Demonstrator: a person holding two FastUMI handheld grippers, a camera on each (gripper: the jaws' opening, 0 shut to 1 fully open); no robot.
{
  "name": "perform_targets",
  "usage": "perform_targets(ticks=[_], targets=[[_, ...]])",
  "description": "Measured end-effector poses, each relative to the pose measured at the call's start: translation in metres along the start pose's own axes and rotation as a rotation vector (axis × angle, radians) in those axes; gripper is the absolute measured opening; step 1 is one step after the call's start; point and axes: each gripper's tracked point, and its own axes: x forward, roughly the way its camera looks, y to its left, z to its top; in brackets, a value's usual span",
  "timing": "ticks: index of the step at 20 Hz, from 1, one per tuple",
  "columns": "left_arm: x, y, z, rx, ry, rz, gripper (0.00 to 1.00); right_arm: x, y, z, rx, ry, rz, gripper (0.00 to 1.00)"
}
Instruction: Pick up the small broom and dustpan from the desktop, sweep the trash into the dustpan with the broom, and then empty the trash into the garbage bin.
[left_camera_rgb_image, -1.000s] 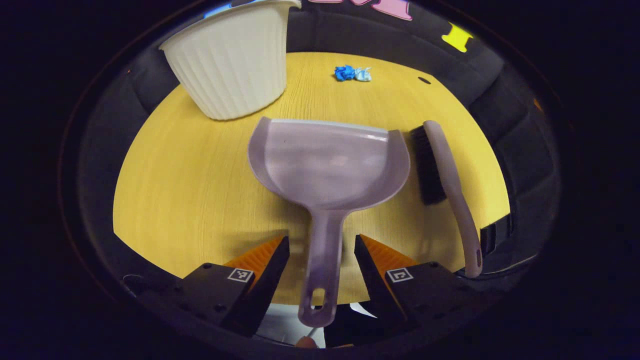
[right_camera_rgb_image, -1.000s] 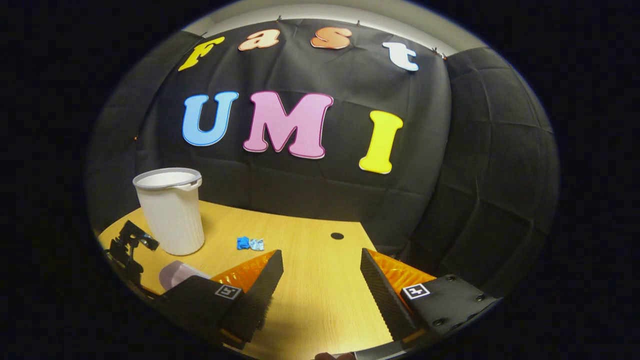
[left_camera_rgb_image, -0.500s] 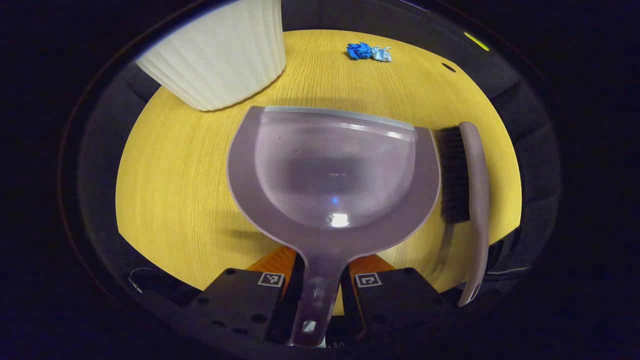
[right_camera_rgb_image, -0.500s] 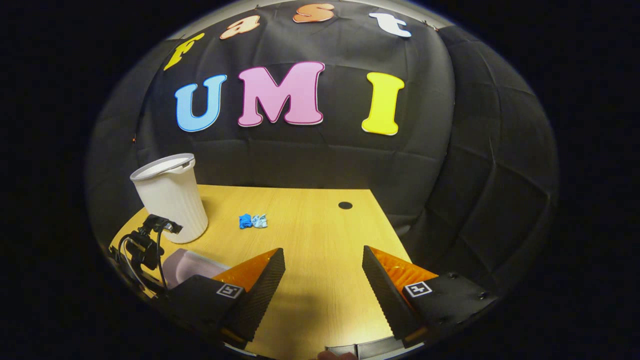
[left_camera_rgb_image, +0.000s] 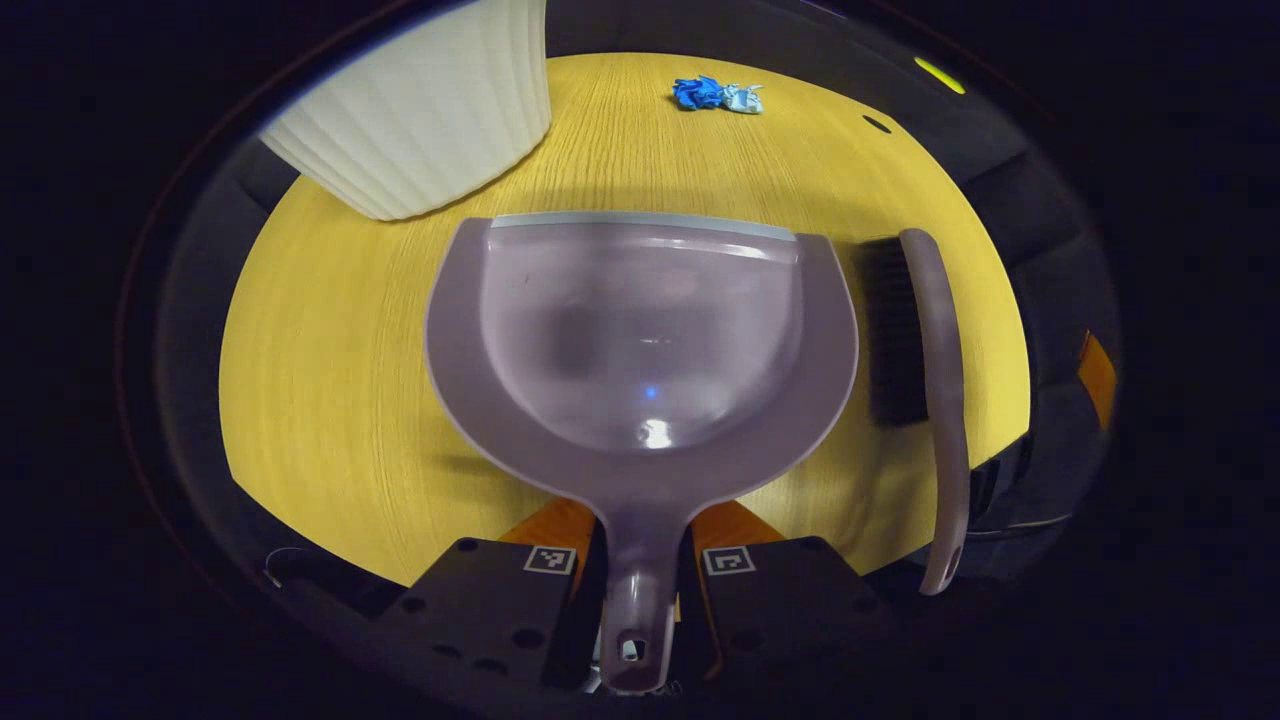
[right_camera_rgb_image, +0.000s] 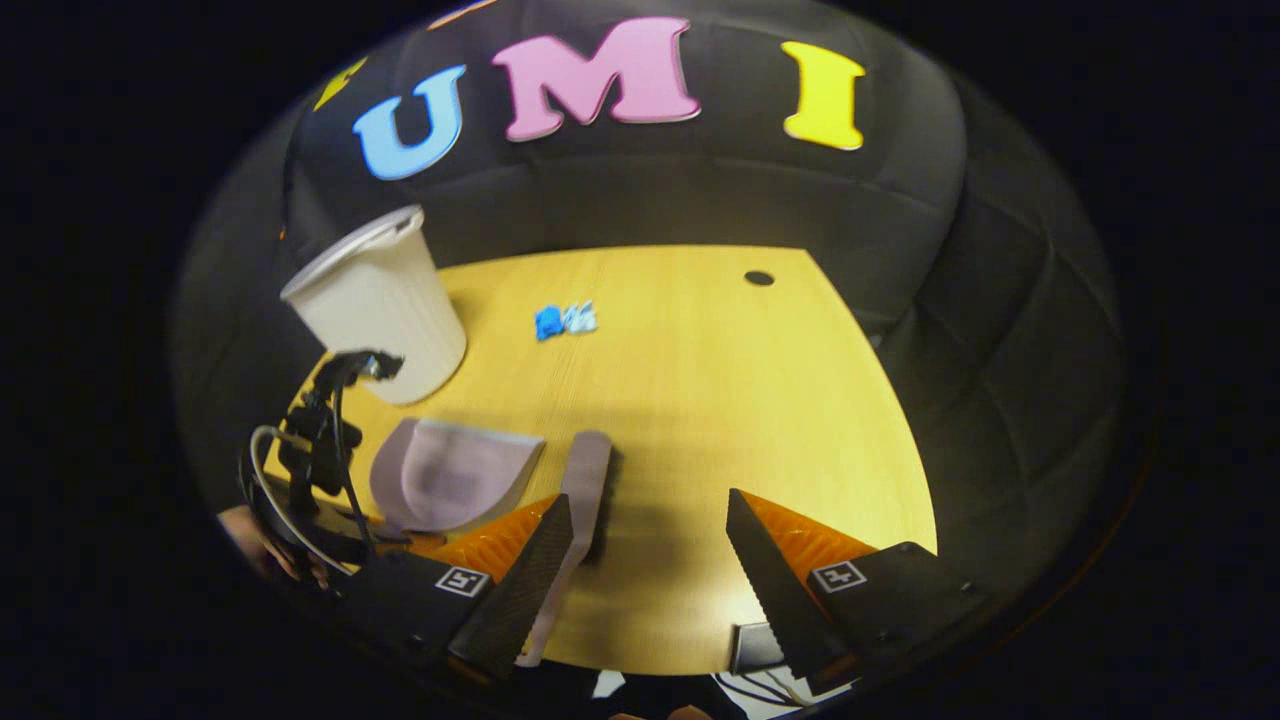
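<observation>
In the left gripper view, a ribbed white plastic garbage bin (left_camera_rgb_image: 420, 120) stands in the upper left of the frame on the yellow wood-grain surface (left_camera_rgb_image: 330, 400). At centre lies the pale mauve plastic dustpan (left_camera_rgb_image: 640, 340), its flat lip toward the top and its handle running down to the bottom centre, where the left tongs (left_camera_rgb_image: 640, 590) are clenched on it — both fingers press the handle's sides. Just right of the pan lies the small broom with a mauve handle and black bristles (left_camera_rgb_image: 925, 350), bristles facing the pan. At top centre sits a little crumpled blue and pale trash (left_camera_rgb_image: 716, 95), well apart from the pan.

In the right gripper view, the left tongs' rig shows at lower left beside the dustpan. The right tongs (right_camera_rgb_image: 650, 545) hang released at the bottom centre — the broom's handle passes by the left finger (right_camera_rgb_image: 520, 590), and I cannot tell whether they touch.
</observation>
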Motion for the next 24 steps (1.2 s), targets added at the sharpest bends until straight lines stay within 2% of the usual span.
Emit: perform_targets(ticks=[2, 5, 7, 10, 11, 12, 13, 15, 16, 17, 18, 22, 24], targets=[[0.001, 0.017, -0.006, 0.017, -0.023, -0.006, 0.3, 0.003, 0.023, -0.027, 0.033, 0.139, 0.018, 1.0], [-0.003, 0.045, -0.018, 0.014, -0.041, -0.045, 0.3, 0.019, 0.032, -0.066, 0.089, 0.339, -0.008, 1.0], [-0.008, 0.056, -0.025, 0.021, -0.051, -0.065, 0.3, 0.027, 0.046, -0.084, 0.154, 0.428, -0.016, 0.92], [-0.008, 0.058, -0.025, 0.04, -0.061, -0.086, 0.31, 0.039, 0.053, -0.107, 0.169, 0.526, -0.059, 0.9], [-0.008, 0.058, -0.025, 0.048, -0.061, -0.085, 0.3, 0.041, 0.051, -0.11, 0.155, 0.546, -0.085, 0.8], [-0.007, 0.057, -0.025, 0.046, -0.063, -0.089, 0.3, 0.046, 0.052, -0.112, 0.144, 0.554, -0.098, 0.8], [-0.007, 0.056, -0.024, 0.045, -0.071, -0.097, 0.31, 0.05, 0.051, -0.112, 0.136, 0.56, -0.11, 0.89], [-0.007, 0.054, -0.023, 0.043, -0.078, -0.11, 0.3, 0.061, 0.051, -0.112, 0.148, 0.597, -0.114, 0.89], [-0.007, 0.054, -0.024, 0.044, -0.077, -0.113, 0.31, 0.065, 0.051, -0.115, 0.152, 0.63, -0.113, 0.8], [-0.007, 0.054, -0.023, 0.048, -0.075, -0.115, 0.3, 0.068, 0.052, -0.121, 0.167, 0.668, -0.106, 0.87], [-0.008, 0.055, -0.023, 0.055, -0.077, -0.116, 0.3, 0.071, 0.053, -0.124, 0.194, 0.699, -0.106, 0.75], [-0.009, 0.057, -0.025, 0.057, -0.079, -0.121, 0.3, 0.08, 0.049, -0.117, 0.256, 0.723, -0.121, 0.57], [-0.008, 0.056, -0.024, 0.061, -0.075, -0.121, 0.3, 0.075, 0.049, -0.116, 0.264, 0.747, -0.123, 0.4]])
